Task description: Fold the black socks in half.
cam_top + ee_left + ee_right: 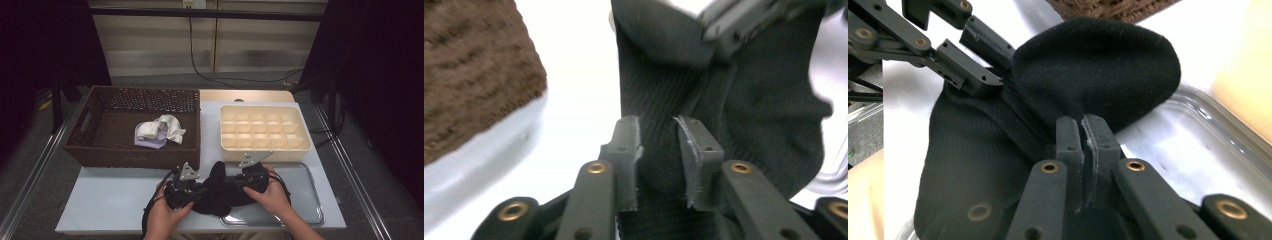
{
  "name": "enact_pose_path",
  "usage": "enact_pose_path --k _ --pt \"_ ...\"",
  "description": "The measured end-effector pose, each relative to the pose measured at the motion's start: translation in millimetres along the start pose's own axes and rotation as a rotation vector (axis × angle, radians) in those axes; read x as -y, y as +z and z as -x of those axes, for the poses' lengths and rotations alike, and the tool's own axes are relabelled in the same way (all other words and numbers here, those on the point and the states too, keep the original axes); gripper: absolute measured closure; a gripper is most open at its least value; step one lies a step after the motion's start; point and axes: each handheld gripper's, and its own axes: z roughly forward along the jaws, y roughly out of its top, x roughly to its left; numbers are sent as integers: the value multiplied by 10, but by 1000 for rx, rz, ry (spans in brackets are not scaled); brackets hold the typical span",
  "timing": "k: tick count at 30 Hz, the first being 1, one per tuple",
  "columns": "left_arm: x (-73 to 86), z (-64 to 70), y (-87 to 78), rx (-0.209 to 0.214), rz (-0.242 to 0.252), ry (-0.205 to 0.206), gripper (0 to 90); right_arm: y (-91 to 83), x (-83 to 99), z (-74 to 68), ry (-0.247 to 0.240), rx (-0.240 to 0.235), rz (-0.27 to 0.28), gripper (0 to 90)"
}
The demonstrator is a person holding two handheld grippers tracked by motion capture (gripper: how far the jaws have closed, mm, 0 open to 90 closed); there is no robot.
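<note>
A black sock (218, 194) is stretched between my two grippers at the table's front edge, its rounded toe end sticking up (1098, 65). My left gripper (658, 122) has its jaws drawn close with ribbed sock fabric pinched between them; it is also seen from across the sock, left gripper (985, 60). My right gripper (1083, 120) is shut tight on a fold of the sock. In the high view the left gripper (192, 190) and right gripper (246, 183) face each other, a hand on each.
A shiny metal tray (306, 200) lies under the sock's right part. Behind it stands a cream compartment box (265, 106). A brown wicker basket (131, 156) at the left holds white and lavender cloth (161, 131). The table's front left is bare.
</note>
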Motion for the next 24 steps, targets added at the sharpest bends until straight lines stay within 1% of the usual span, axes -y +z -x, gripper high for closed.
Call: enact_pose_path --k 2,4,7,8,9,11,12,14,15,16,18,19,20,21,22,23,24 --pt "3 4 9 2 -6 -3 767 -25 30 20 13 3 -8 875" --pt "3 7 11 -5 -19 9 786 -46 57 35 24 -2 -7 873" --pt "4 7 17 -1 -18 7 793 -82 92 46 38 7 -6 871" --pt "4 4 17 0 -19 7 793 -101 108 55 30 23 -9 870" --pt "2 3 17 -2 -21 8 793 -121 127 69 32 36 -15 870" --pt "-1 3 20 -8 -22 10 793 -166 167 109 54 37 -10 868" --pt "-3 2 20 -4 -23 7 792 -196 180 122 59 43 -13 870" --pt "-7 3 20 -9 -16 7 792 -247 197 146 61 61 -10 864" --pt "-7 -1 22 -4 -12 3 790 -272 203 161 60 71 -6 859" --pt "-10 -3 19 -5 -12 4 787 -294 209 172 66 70 0 847" --pt "-10 -4 18 -5 -10 1 786 -334 218 190 69 88 1 836" --pt "-10 -2 14 -2 -9 -10 782 -353 221 200 70 88 2 833" --pt "-8 -4 12 -6 -4 -11 780 -372 222 206 73 94 7 827" --pt "-11 -10 5 -1 -8 -7 778 -390 222 212 71 104 9 820" --pt "-9 -11 0 -6 -2 -10 775 -410 222 218 70 111 11 812" --pt "-11 -18 -13 -15 -3 -5 774 -431 223 230 69 120 12 810" --pt "-8 -20 -19 -12 3 -18 771 -452 225 240 73 125 14 809"
